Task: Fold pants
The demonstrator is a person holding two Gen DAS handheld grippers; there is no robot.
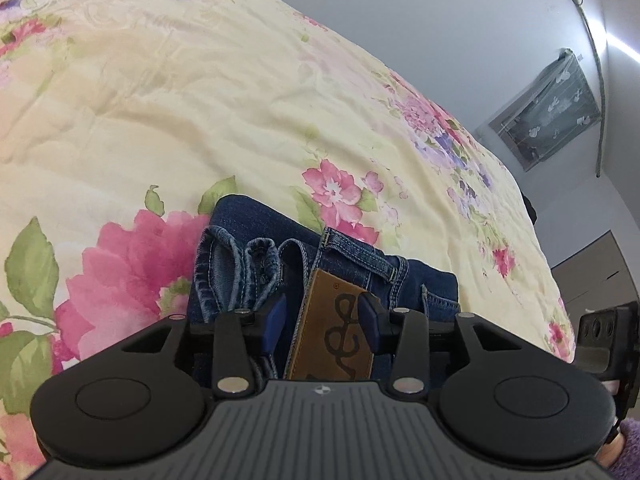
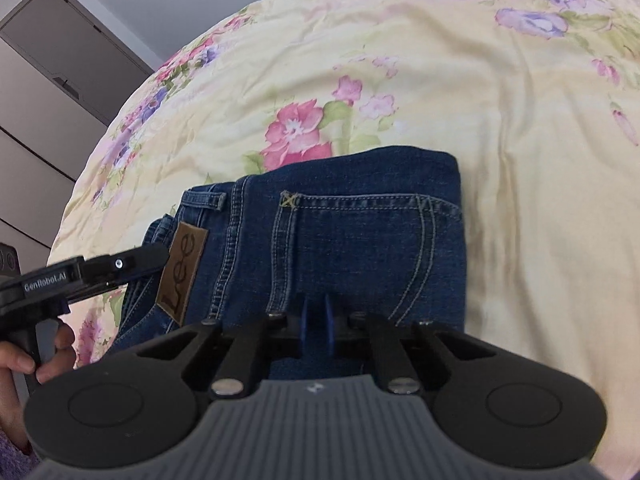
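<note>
Dark blue jeans (image 2: 340,236) lie folded into a compact bundle on the floral bedspread (image 2: 500,100). A brown leather Lee patch (image 1: 332,332) sits on the waistband. My left gripper (image 1: 323,322) is open, its blue pads on either side of the patch at the waistband end, where hems and folded layers (image 1: 236,272) show. It also shows in the right wrist view (image 2: 152,258), reaching in from the left beside the patch (image 2: 182,274). My right gripper (image 2: 316,320) is shut with its pads close together over the near edge of the jeans, below the back pocket (image 2: 360,248); no fabric shows between the pads.
The bed's edge curves around at the right in the left wrist view. Beyond it are a white wall, a window (image 1: 548,112) and grey cabinets (image 2: 44,92). The bedspread stretches wide beyond the jeans. A hand (image 2: 24,356) holds the left gripper's handle.
</note>
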